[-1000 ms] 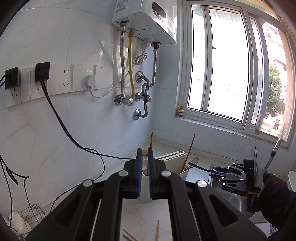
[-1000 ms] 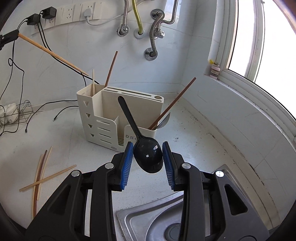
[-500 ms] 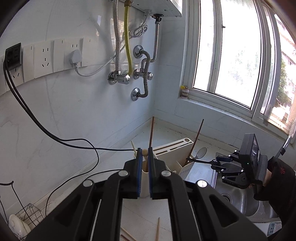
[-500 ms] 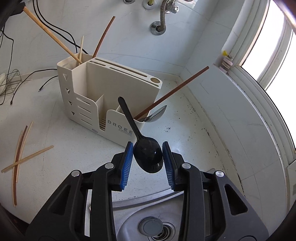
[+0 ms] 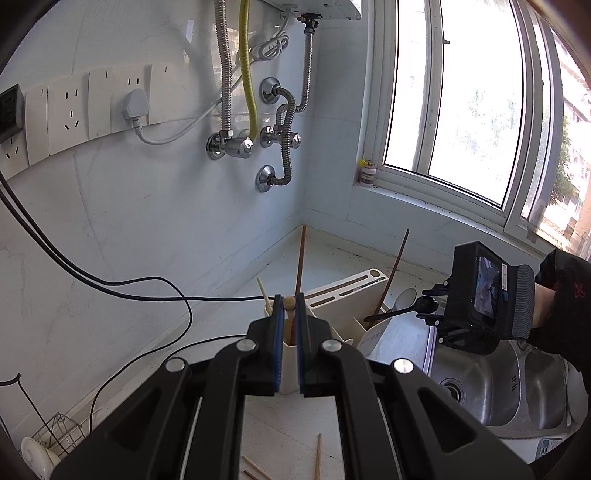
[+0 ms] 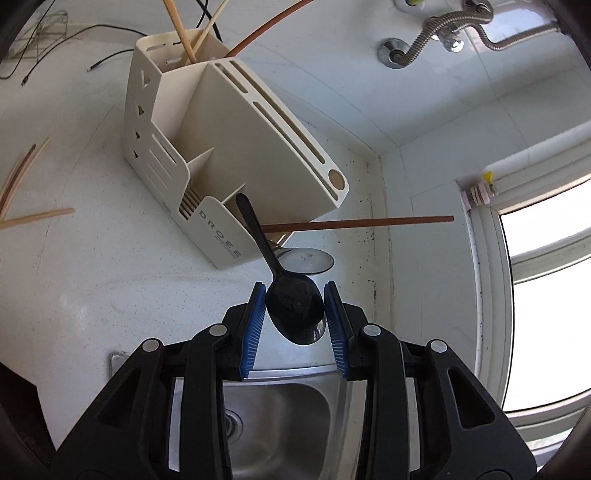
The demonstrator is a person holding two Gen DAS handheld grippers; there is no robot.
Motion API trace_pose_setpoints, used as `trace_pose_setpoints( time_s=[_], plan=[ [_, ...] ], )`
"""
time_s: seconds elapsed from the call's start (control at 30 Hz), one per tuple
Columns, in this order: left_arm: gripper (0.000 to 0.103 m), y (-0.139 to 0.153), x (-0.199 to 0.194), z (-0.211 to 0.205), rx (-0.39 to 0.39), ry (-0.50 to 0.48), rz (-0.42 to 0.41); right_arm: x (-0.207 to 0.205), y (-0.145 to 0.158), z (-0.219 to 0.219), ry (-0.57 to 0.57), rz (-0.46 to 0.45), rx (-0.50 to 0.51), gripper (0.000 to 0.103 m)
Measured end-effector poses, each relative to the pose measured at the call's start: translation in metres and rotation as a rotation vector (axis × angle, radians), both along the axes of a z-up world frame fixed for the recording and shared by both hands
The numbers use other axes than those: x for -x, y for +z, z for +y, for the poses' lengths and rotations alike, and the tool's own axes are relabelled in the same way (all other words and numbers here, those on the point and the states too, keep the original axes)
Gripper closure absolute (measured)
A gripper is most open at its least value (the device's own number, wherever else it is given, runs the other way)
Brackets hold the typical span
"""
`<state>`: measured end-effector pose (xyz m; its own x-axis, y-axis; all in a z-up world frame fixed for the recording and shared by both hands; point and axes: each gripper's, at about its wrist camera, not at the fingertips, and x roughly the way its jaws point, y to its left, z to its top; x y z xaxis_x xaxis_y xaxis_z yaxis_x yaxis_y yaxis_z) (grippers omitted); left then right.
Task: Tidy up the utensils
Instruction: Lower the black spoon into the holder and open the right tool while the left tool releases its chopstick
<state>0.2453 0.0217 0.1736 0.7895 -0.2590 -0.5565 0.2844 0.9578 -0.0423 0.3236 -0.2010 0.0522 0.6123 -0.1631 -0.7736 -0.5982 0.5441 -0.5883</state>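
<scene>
Clamping the bowl of a black spoon (image 6: pixel 295 314) between its blue pads, the right gripper (image 6: pixel 294 317) is closed only as far as the bowl's width allows; the spoon's handle points forward and its tip lies over the front low compartment of the cream utensil holder (image 6: pixel 207 122). That compartment also carries a metal spoon (image 6: pixel 306 258), its bowl hanging past the holder's edge, and a dark brown chopstick (image 6: pixel 362 222) that juts out sideways toward the window. The right gripper hangs above the rim of the steel sink (image 6: pixel 273 410), with the holder just ahead on the white worktop (image 6: pixel 74 295). The left gripper (image 5: pixel 290 328) is nearly closed on a pale wooden chopstick (image 5: pixel 290 303), whose rounded end shows between the pads; its lower part runs down toward the holder's tall rear compartment, though whether it touches bottom cannot be told. Light chopsticks (image 6: pixel 184 33) stand in that rear compartment. Several loose chopsticks (image 6: pixel 22 199) lie on the worktop to the holder's left, well apart from it. Wall sockets (image 5: pixel 74 110), flexible pipes (image 5: pixel 284 147) and a window (image 5: pixel 461 103) surround the corner.
</scene>
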Motion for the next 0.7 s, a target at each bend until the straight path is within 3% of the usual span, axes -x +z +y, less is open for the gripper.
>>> trace_pose_setpoints(
  time_s=[0.2,0.57,0.7],
  plan=[
    [0.098,-0.004,-0.008,0.003,0.0,-0.007,0.028,-0.018,-0.002,0.023,0.078,0.042,0.144,0.071],
    [0.098,-0.009,-0.015,0.007,0.011,0.005,0.039,-0.019,0.011,0.03,0.124,0.045,0.061,0.071],
    [0.098,-0.009,-0.016,0.006,0.014,0.0,0.043,-0.022,0.004,0.035,0.162,0.038,0.105,0.071]
  ],
)
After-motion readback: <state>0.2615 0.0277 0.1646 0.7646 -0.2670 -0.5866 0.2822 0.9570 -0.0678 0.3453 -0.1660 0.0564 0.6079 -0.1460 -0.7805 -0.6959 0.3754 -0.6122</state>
